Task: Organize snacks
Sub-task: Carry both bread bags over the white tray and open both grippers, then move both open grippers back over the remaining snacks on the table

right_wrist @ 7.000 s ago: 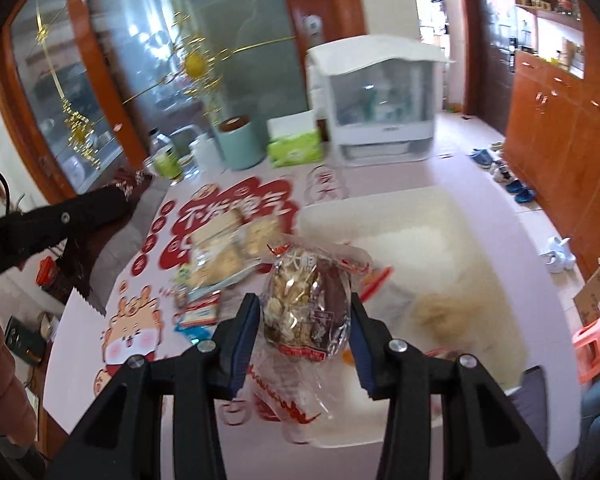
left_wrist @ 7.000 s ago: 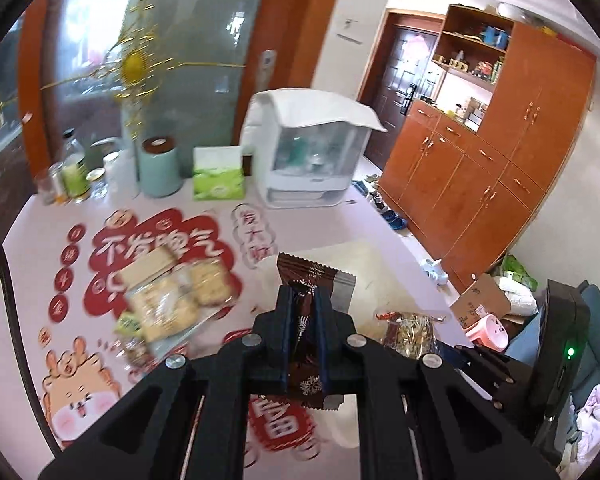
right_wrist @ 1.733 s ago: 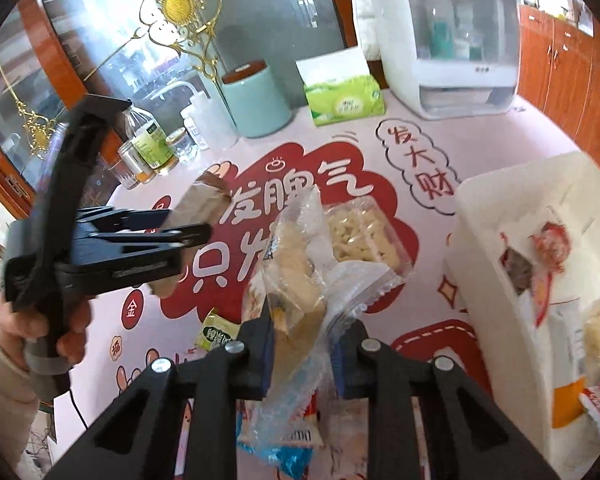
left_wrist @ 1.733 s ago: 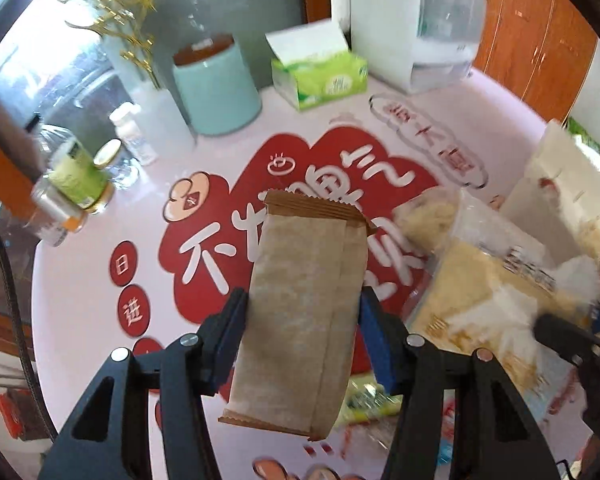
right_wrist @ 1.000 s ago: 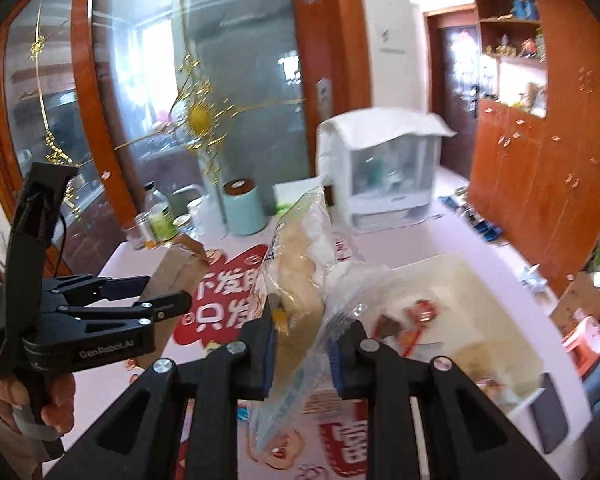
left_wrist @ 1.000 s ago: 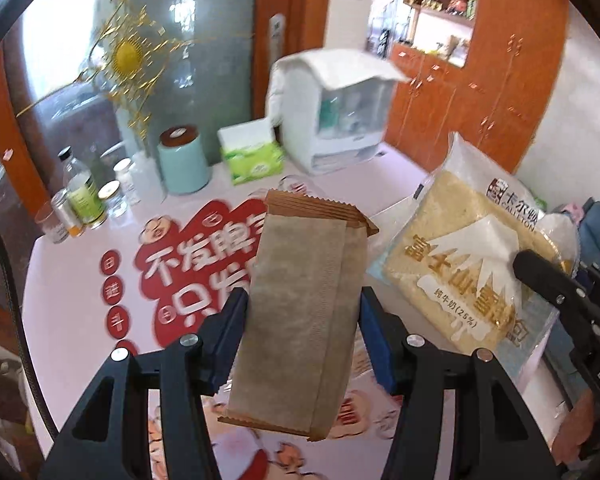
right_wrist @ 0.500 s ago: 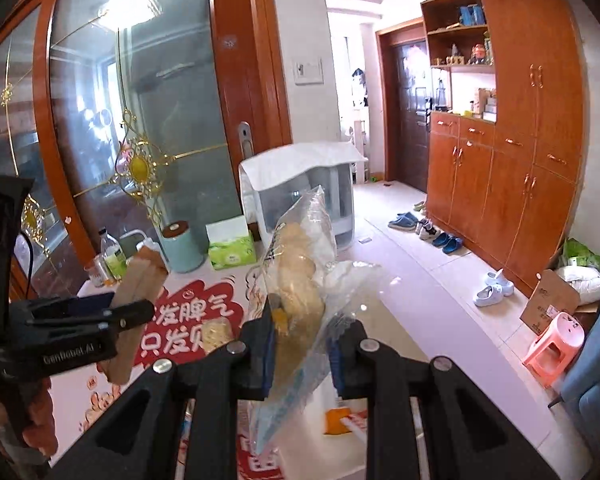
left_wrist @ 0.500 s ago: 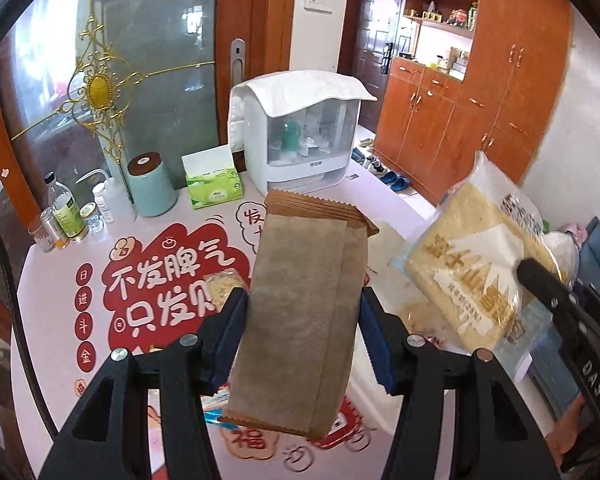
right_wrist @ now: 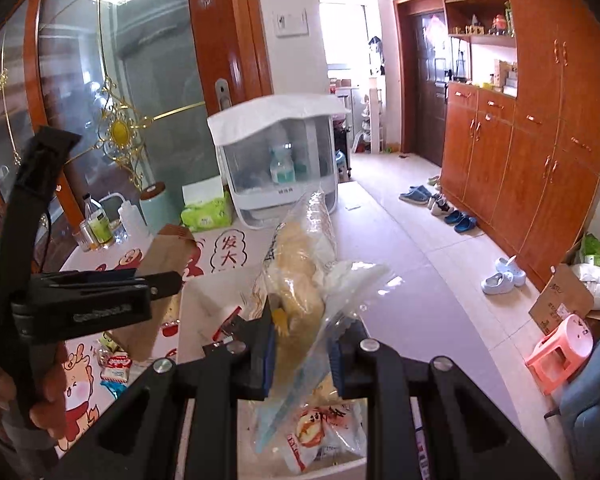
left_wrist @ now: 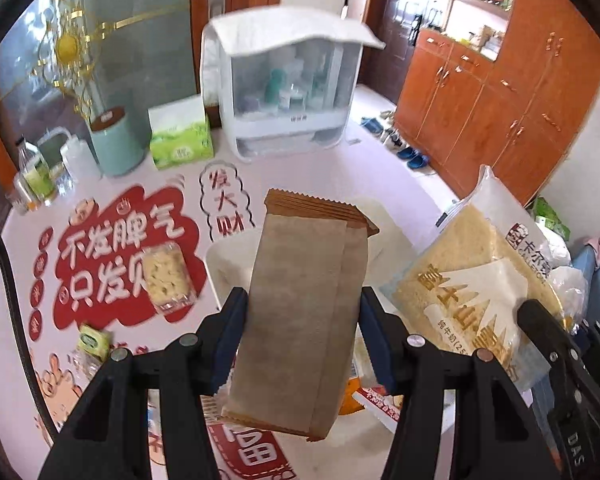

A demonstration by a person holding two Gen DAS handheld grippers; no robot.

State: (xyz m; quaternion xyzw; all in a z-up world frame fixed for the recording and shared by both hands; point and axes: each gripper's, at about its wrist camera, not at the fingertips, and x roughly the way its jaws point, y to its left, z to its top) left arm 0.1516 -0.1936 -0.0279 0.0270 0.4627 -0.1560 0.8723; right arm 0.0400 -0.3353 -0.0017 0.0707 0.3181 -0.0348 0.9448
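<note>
My left gripper [left_wrist: 302,332] is shut on a brown paper snack packet [left_wrist: 300,304] and holds it in the air above the white bin [left_wrist: 228,256]. My right gripper [right_wrist: 302,350] is shut on a clear bag of bread [right_wrist: 300,276], also held above the bin [right_wrist: 196,320], where other snack packs [right_wrist: 320,432] lie. The bread bag [left_wrist: 472,300] shows at the right of the left wrist view, and the brown packet [right_wrist: 160,264] at the left of the right wrist view. A tray of biscuits [left_wrist: 166,276] and small packets [left_wrist: 94,340] lie on the table.
The pink table [left_wrist: 300,172] with red stickers carries a white dispenser box [left_wrist: 284,80], a green tissue box [left_wrist: 180,140], a teal canister [left_wrist: 116,144] and bottles [left_wrist: 36,176] at the back. Wooden cabinets [right_wrist: 540,160], shoes and a pink stool [right_wrist: 560,352] stand on the floor to the right.
Both grippers have come down and forward toward the white bin with their packets still held. The bread bag has swung closer to the left gripper.
</note>
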